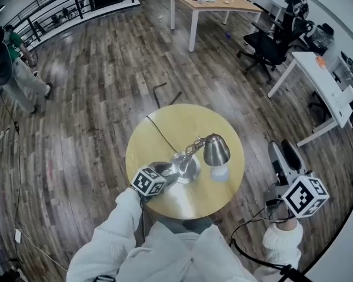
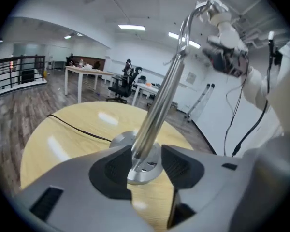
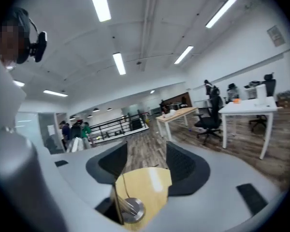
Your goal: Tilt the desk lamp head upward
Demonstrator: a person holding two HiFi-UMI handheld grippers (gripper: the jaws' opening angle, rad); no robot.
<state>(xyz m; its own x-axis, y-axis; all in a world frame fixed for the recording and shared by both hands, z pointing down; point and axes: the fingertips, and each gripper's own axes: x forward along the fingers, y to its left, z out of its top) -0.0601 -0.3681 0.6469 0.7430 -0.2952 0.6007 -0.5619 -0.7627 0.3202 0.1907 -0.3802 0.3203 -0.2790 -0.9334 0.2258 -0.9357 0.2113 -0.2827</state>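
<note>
Your left gripper (image 2: 145, 164), jaws spread, straddles the desk lamp (image 2: 160, 100) at its slim, shiny metal stem above the round base; your right gripper (image 3: 146, 166) gapes empty, well apart.

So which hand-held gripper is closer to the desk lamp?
Left. The left hand-held gripper straddles the desk lamp at its stem, above the base; the right hand-held gripper sits beyond the round table.

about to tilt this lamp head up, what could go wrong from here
The left gripper has its fingers around the lamp stem low by the base, with a gap on one side, so it could slide or tip. The cord trailing across the table may snag.
</note>
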